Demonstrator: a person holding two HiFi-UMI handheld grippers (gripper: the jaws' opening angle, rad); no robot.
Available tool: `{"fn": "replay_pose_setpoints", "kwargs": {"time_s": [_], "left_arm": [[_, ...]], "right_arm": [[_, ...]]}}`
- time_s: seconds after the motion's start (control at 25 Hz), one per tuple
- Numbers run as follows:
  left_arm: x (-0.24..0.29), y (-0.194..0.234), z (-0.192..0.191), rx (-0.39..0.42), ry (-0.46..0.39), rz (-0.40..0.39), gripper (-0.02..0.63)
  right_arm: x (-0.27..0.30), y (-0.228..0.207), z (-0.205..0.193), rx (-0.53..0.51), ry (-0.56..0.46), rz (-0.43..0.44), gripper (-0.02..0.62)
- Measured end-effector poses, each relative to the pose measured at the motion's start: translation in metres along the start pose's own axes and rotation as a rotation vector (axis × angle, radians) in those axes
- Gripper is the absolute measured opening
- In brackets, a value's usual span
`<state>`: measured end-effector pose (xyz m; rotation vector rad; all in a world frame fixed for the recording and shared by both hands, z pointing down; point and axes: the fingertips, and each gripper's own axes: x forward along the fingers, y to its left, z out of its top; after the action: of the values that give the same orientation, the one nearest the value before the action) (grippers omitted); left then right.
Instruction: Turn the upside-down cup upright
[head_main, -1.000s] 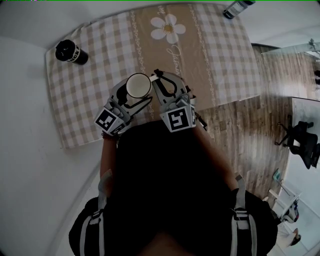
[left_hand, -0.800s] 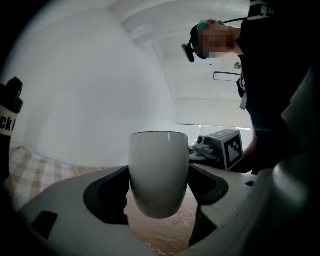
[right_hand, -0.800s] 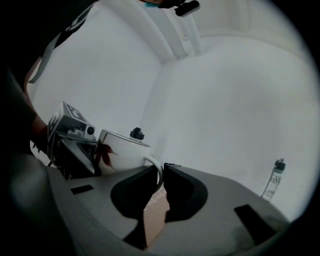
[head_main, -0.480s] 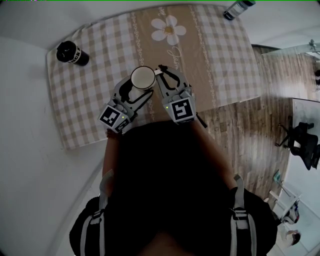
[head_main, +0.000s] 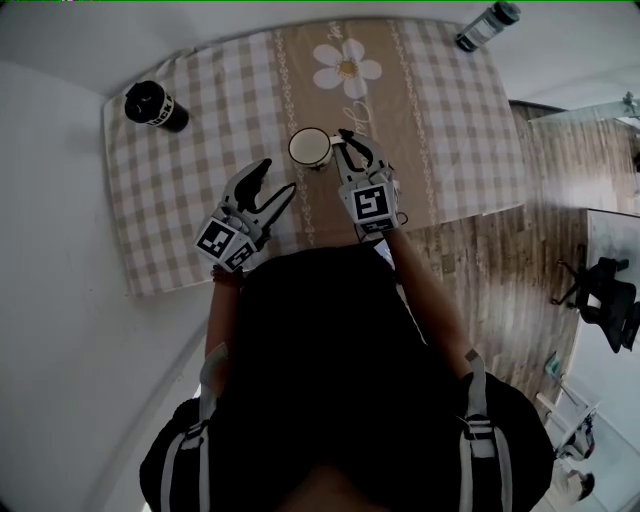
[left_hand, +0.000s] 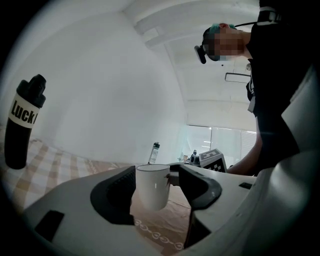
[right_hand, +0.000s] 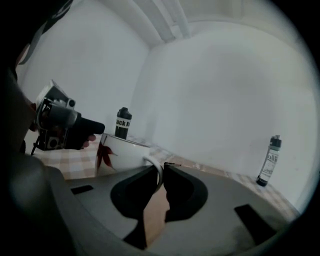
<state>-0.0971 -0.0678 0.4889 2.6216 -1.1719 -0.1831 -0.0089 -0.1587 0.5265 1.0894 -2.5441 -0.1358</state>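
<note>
The white cup (head_main: 310, 147) stands mouth up, low over the beige strip of the checked cloth; I cannot tell if it rests on it. A red leaf is printed on the cup's side (right_hand: 120, 152). My right gripper (head_main: 340, 150) is shut on the cup's handle (right_hand: 156, 172), jaws pinching it from both sides. My left gripper (head_main: 278, 176) sits nearer me and to the left, apart from the cup; its jaws have just been closing and hold nothing. In the left gripper view the cup (left_hand: 152, 186) shows beyond the jaw tips.
A black bottle (head_main: 157, 106) stands at the cloth's far left corner. A clear bottle with a dark cap (head_main: 487, 25) stands at the far right. The cloth (head_main: 450, 120) carries a daisy print (head_main: 346, 68). The table's near edge meets wood floor (head_main: 520, 260) on the right.
The cup was held up near my body with both grippers at it. The right gripper has carried it forward and down. The left gripper has come away from the cup, to the left.
</note>
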Motion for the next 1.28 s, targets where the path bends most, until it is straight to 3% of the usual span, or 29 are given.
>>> {"fn": "replay_pose_setpoints", "kwargs": {"time_s": [0.48, 1.28], "left_arm": [[0.006, -0.01, -0.006, -0.019, 0.025, -0.043, 0.259], [0.018, -0.019, -0.025, -0.018, 0.078, -0.085, 0.256]], "right_arm": [[0.031, 0.018, -0.023, -0.105, 0.067, 0.017, 0.046], [0.005, 0.026, -0.052, -0.178, 0.12, 0.119, 0.06]]}}
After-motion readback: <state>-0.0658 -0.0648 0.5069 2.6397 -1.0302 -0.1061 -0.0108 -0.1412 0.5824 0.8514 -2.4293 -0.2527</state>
